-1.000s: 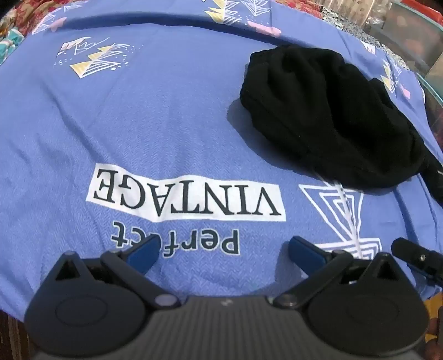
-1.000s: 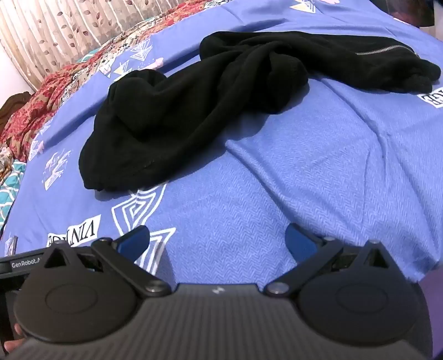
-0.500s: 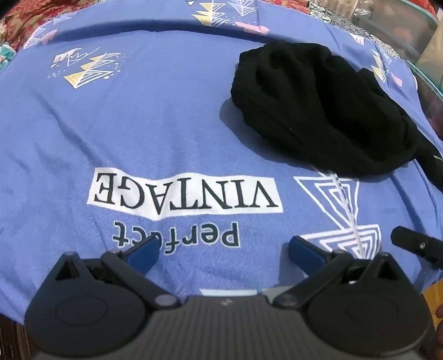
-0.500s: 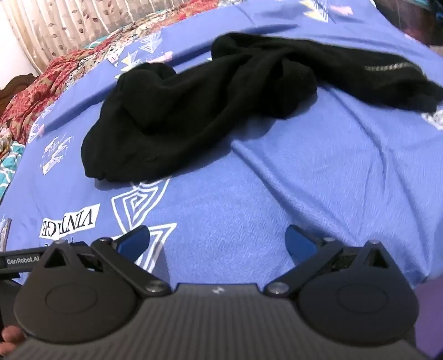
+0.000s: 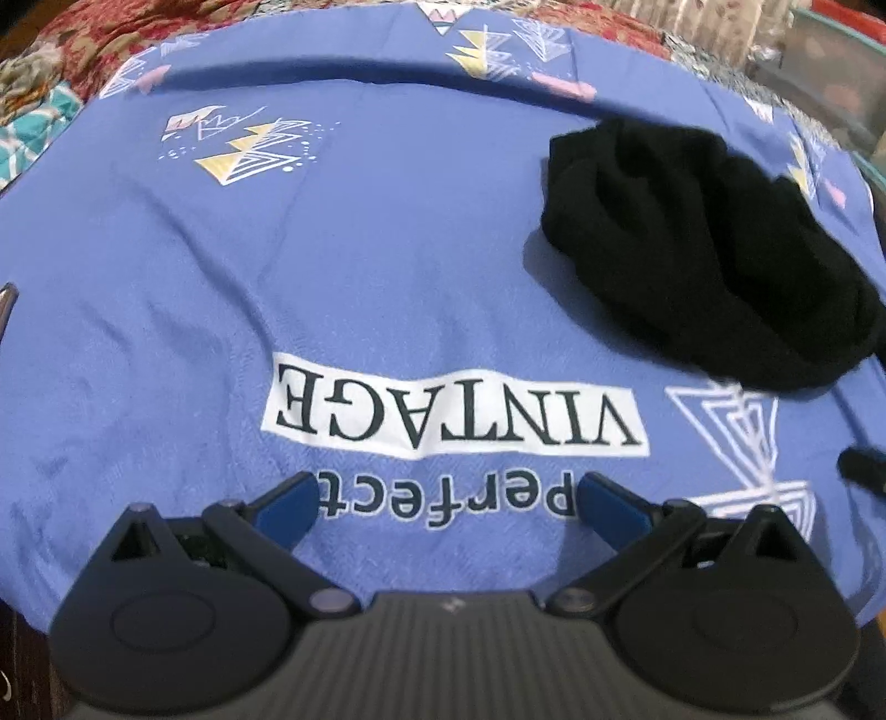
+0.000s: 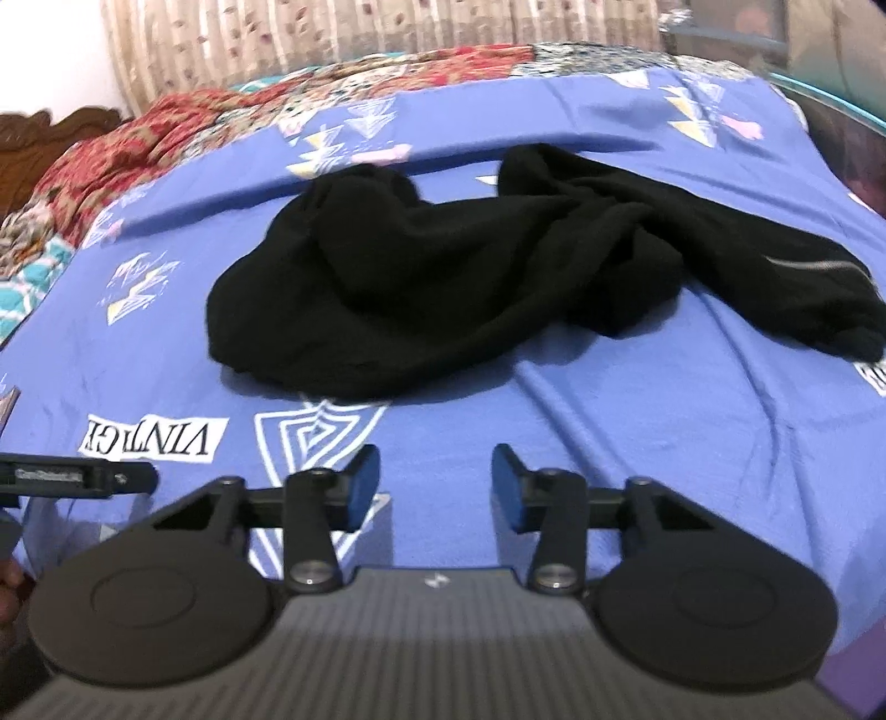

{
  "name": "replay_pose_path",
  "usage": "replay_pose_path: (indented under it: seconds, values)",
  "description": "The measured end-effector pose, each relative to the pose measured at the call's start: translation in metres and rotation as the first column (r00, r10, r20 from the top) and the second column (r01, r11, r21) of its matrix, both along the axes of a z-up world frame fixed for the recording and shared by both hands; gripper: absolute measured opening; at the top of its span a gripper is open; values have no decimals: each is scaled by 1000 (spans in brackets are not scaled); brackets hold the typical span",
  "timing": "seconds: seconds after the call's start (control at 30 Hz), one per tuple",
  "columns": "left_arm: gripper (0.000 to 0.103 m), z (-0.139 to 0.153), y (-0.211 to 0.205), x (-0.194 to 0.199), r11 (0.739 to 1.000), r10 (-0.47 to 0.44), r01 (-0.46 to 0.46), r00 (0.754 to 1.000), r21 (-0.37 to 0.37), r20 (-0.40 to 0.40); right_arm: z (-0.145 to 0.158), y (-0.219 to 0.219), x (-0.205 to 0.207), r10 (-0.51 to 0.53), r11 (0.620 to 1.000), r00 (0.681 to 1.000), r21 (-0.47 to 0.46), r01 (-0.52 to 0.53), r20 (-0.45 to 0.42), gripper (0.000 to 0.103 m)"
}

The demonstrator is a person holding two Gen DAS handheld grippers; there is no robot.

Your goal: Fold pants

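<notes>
Black pants cut off at right edge.

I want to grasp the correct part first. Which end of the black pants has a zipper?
The end of the black pants by the right edge of the right wrist view: a silver zipper runs along it; the bunched left end shows none.

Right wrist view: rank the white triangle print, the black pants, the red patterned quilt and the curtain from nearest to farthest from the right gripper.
From the right gripper:
1. White triangle print, on the blue sheet just ahead, slightly left.
2. Black pants, crumpled across the middle of the bed.
3. Red patterned quilt, beyond the sheet, far left.
4. Curtain, behind the bed.
</notes>
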State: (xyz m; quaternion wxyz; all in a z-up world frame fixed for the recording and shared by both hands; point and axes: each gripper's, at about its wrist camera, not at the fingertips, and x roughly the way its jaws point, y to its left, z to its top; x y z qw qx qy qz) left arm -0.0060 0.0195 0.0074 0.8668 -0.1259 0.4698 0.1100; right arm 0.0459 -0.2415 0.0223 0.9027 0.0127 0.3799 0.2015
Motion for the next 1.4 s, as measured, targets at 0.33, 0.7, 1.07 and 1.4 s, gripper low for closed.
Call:
replay_pose_path:
  seconds: [0.33,0.7,1.07,1.4]
  values:
    - [103,-4,8,-5,997,31,-28,999,-68,41,29,34,48,123,989,975,-99,-106,186,76]
    - [98,2,17,-11,995,19,-10,995,-100,95,32,44,61,208,978,974,-39,-205,93,4]
    - [97,27,21,53,961,-11,67,979,-269,205,49,40,51,237,966,949,-156,-207,207,59]
    - [13,-13,12,112,832,-10,53,997,-553,80,16,50,78,218,970,976,-112,-217,5,5]
